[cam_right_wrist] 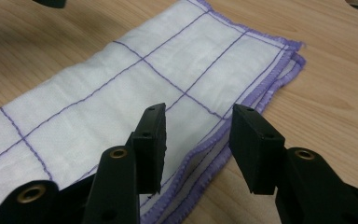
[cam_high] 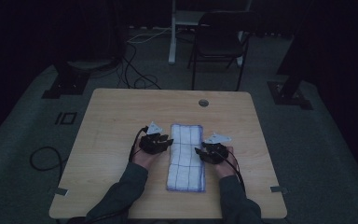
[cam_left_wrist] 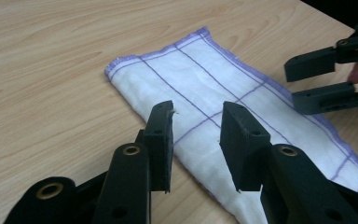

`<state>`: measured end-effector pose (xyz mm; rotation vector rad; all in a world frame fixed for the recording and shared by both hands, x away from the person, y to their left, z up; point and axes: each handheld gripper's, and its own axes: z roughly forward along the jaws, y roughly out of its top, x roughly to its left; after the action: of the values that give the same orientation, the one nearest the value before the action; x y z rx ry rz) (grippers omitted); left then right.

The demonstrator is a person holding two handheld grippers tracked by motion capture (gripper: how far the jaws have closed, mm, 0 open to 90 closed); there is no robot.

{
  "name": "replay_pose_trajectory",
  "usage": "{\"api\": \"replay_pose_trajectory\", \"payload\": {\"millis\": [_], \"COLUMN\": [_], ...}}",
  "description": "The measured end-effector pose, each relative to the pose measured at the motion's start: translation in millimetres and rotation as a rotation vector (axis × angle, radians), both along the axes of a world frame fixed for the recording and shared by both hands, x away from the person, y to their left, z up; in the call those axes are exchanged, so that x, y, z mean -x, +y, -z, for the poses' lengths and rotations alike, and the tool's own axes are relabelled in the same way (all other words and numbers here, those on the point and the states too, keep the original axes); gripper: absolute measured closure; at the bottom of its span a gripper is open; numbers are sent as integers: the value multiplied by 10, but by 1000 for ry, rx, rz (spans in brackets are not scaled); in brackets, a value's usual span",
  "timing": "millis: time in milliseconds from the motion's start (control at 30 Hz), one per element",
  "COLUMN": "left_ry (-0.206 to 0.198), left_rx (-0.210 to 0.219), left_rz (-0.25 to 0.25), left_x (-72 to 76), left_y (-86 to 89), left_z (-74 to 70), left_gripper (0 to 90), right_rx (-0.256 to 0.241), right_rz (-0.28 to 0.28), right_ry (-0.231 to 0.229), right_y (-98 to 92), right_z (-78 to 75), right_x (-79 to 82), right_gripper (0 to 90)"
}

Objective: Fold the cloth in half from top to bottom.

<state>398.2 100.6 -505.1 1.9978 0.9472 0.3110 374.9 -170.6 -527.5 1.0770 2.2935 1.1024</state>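
Item: white cotton cloth with purple grid lines and purple stitched edging point(cam_high: 186, 157), folded into a long strip, lying flat mid-table on the pale wooden table point(cam_high: 116, 116); no containers present. Left gripper point(cam_left_wrist: 196, 133) and right gripper point(cam_right_wrist: 196, 140) flank its long edges, jaws parted, holding nothing. Step judged: approach for another fold; next move calls for pinching an edge at both sides.

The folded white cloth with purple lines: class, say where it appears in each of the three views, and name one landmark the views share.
High view: the folded cloth lies lengthwise at the table's centre, between the left gripper and the right gripper.
Left gripper view: it runs from upper centre to lower right, beyond the open fingers.
Right gripper view: it spans left to upper right, its layered edge by the fingers.
Shared landmark: the cloth's purple stitched hem.
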Motion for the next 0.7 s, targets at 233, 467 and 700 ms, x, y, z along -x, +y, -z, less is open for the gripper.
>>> {"api": "replay_pose_trajectory", "payload": {"millis": [233,467,700], "left_ry": [-9,-11,-14], "left_rx": [-10,-20,-24], "left_rz": [-32,-52,-71], "left_x": [-70,-179,-292], "left_y": [16,40,22], "left_z": [26,33,73], "left_gripper": [651,651,648], "right_rx": [68,61,7], "right_rz": [37,70,90], "right_ry": [24,9,-15], "right_y": [-35,-77,-73], "right_z": [48,27,-50], "right_x": [-21,-57,-134], "right_gripper": [567,592,626]}}
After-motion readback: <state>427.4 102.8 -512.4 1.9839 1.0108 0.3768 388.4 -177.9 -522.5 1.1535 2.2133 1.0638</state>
